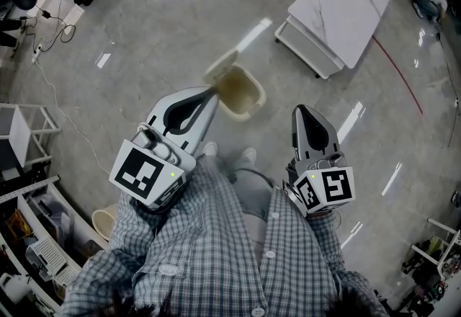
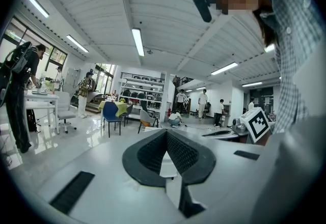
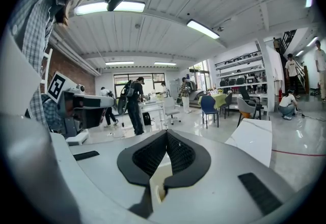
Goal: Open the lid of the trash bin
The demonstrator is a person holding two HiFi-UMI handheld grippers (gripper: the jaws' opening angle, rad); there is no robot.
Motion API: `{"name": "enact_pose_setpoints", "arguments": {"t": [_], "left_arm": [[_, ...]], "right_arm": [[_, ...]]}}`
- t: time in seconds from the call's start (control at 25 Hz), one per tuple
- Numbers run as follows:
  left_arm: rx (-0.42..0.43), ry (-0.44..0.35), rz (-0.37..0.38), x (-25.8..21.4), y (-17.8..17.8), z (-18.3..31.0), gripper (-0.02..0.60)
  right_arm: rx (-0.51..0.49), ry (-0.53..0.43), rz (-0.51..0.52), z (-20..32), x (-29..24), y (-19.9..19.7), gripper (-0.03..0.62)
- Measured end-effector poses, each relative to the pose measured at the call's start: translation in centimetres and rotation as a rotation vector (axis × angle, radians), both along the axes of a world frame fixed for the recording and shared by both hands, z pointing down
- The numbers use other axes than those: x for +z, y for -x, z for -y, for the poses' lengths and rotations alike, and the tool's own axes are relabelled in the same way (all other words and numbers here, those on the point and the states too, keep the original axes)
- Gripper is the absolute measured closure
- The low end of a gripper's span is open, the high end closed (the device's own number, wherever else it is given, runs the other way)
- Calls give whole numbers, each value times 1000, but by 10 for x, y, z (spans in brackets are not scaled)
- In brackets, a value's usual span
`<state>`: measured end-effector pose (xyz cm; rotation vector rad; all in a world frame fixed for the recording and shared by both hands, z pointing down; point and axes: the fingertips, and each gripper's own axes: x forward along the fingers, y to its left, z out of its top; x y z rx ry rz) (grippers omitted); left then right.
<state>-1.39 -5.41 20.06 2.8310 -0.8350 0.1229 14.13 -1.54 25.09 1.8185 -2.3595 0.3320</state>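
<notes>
The trash bin (image 1: pixel 252 104) is sat on the floor (image 1: pixel 144 20) by the feet (image 1: pixel 210 150), lid (image 1: pixel 220 67) already flipped up, so the left gripper (image 1: pixel 210 94) and right gripper (image 1: pixel 302 111) are probably just held level, fingers pressed shut on nothing.

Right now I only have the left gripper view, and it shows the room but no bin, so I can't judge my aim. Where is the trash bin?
Observer: In the head view the trash bin stands just ahead of the person's shoes.
Operator: Is it shut?
Observer: No. The lid is tipped up at the bin's far left side, and the bin's inside shows.
Operator: How am I lined up?
Observer: The left gripper, tongs together, has its tip over the bin's left rim just below the lid. Whether it touches the rim cannot be told from above.
</notes>
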Motion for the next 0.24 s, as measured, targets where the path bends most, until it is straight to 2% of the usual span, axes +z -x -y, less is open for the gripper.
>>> {"name": "enact_pose_setpoints", "arguments": {"t": [0.24], "left_arm": [[2, 1, -1, 0, 1, -1, 577]], "right_arm": [[-7, 12, -2, -1, 4, 3, 574]]}}
